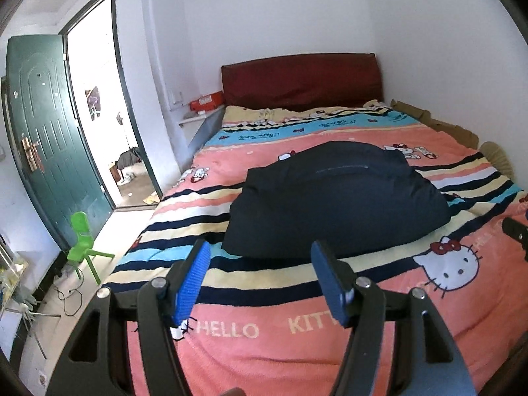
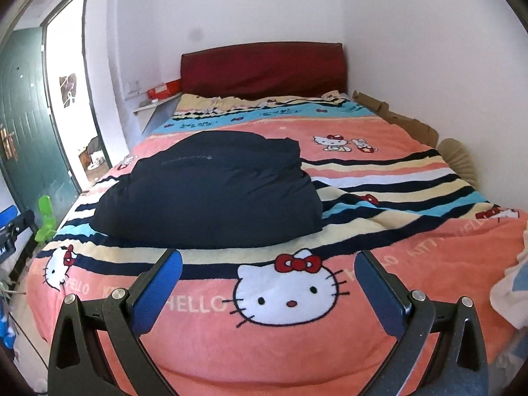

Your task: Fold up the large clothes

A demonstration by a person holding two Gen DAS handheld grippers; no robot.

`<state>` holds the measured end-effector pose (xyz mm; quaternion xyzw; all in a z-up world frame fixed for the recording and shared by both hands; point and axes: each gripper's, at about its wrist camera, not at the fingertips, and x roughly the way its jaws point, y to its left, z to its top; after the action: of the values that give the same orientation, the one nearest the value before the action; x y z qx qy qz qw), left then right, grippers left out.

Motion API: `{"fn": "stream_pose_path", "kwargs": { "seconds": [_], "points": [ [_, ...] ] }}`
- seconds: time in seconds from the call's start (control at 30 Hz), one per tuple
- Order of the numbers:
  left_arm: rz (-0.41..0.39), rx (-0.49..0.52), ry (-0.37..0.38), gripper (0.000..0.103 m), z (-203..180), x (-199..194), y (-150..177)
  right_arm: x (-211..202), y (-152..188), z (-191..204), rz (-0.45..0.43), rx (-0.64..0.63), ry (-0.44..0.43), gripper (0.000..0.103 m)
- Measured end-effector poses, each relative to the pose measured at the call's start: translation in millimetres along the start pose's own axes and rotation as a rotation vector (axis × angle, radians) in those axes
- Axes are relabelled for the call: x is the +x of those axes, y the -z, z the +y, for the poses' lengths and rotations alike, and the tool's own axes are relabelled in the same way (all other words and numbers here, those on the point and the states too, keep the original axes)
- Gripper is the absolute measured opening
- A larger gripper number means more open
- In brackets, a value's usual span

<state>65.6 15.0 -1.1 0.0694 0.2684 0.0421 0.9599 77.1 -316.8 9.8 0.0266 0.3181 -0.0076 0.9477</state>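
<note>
A dark navy padded garment (image 1: 336,201) lies in a folded bundle in the middle of the bed, on a pink Hello Kitty blanket (image 1: 280,340). It also shows in the right wrist view (image 2: 211,191). My left gripper (image 1: 260,257) is open and empty, held above the blanket just short of the bundle's near edge. My right gripper (image 2: 269,264) is open and empty, above the blanket (image 2: 297,356) near the foot of the bed, a bit back from the bundle. Part of the right gripper shows at the right edge of the left wrist view (image 1: 516,236).
A dark red headboard (image 1: 302,81) stands against the far wall. An open green door (image 1: 49,132) and a green plastic chair (image 1: 84,247) are left of the bed. Cardboard (image 2: 402,122) lines the bed's right side. A light cloth (image 2: 511,290) lies at the right edge.
</note>
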Motion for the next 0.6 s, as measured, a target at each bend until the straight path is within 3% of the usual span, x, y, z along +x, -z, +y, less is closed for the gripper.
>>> {"fn": "stream_pose_path", "kwargs": {
  "seconds": [0.6],
  "points": [
    [-0.055, 0.009, 0.022, 0.062, 8, -32, 19, -38, 15, 5, -0.052, -0.021, 0.036, 0.102]
  ]
}}
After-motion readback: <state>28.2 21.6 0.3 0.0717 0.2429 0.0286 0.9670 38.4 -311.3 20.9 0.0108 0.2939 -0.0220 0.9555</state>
